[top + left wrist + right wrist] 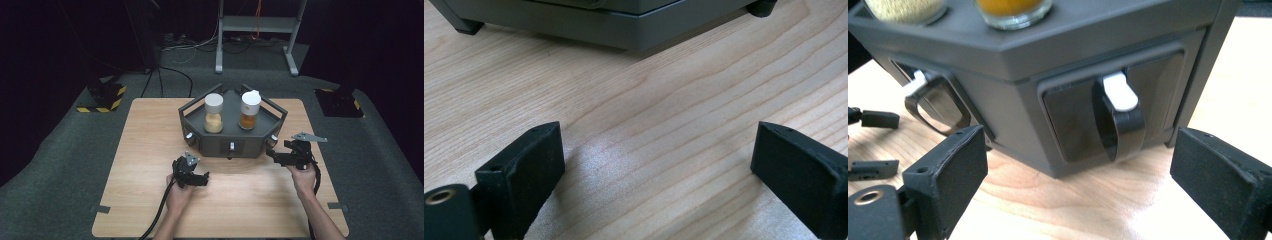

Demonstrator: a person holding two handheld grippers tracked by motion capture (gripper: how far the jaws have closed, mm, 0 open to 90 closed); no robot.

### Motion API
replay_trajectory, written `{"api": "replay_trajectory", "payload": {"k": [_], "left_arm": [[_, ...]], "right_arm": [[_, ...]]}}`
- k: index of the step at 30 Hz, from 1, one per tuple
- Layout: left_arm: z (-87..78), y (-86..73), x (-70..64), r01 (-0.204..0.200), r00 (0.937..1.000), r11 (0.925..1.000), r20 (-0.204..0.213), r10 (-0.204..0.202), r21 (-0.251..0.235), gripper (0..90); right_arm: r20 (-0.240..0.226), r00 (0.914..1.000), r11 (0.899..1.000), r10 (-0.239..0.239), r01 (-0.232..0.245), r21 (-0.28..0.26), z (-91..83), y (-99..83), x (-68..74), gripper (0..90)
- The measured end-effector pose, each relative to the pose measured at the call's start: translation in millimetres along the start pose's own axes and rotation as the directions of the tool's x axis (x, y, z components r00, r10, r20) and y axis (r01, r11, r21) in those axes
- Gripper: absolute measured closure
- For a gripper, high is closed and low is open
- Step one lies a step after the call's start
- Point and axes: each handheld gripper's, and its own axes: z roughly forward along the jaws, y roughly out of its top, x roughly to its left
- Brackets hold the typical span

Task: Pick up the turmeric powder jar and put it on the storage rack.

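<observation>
While both tools stood wide and empty, the right tool [1078,185] faced a drawer handle [1120,120] on the dark organizer [232,132] just ahead: probably rigid, smooth plastic, best pinched across its looped pull.

We saw a light wooden table [150,165] at the centre of the high view, its grain clear and its finish smooth with a faint sheen. On it stood a dark grey caddy [1013,55] of matt plastic; its drawer fronts [1073,125] at the middle of the right gripper view looked glossy, each with a white plastic tab [1119,91]. Two clear glass jars [214,114] carried matt white lids. The gripper pads [526,172] looked matt black and slightly rough. Grey carpet [60,165] around the table looked coarse.
</observation>
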Motion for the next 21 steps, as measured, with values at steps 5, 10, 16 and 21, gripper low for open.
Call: {"api": "replay_trajectory", "payload": {"k": [5, 10, 16, 21], "left_arm": [[0.0, 0.0, 0.0, 0.000, 1.0000, 1.0000, 0.000, 0.000, 0.000, 6.8], [0.0, 0.0, 0.0, 0.000, 1.0000, 1.0000, 0.000, 0.000, 0.000, 6.8], [0.0, 0.0, 0.0, 0.000, 1.0000, 1.0000, 0.000, 0.000, 0.000, 6.8], [0.0, 0.0, 0.1, 0.001, 1.0000, 1.0000, 0.001, -0.001, 0.000, 6.8]], "right_arm": [[0.014, 0.9999, 1.000, 0.000, 0.000, 0.025, 3.2, -10.2, 0.4, 8.0], [0.029, 0.9996, 0.999, 0.006, -0.007, 0.038, 5.7, -21.2, 1.0, 8.0], [0.052, 0.9984, 0.998, 0.023, -0.026, 0.062, 11.5, -34.0, 1.8, 8.2], [0.074, 0.9969, 0.996, 0.027, -0.033, 0.083, 16.6, -44.3, 3.9, 8.3]]}}
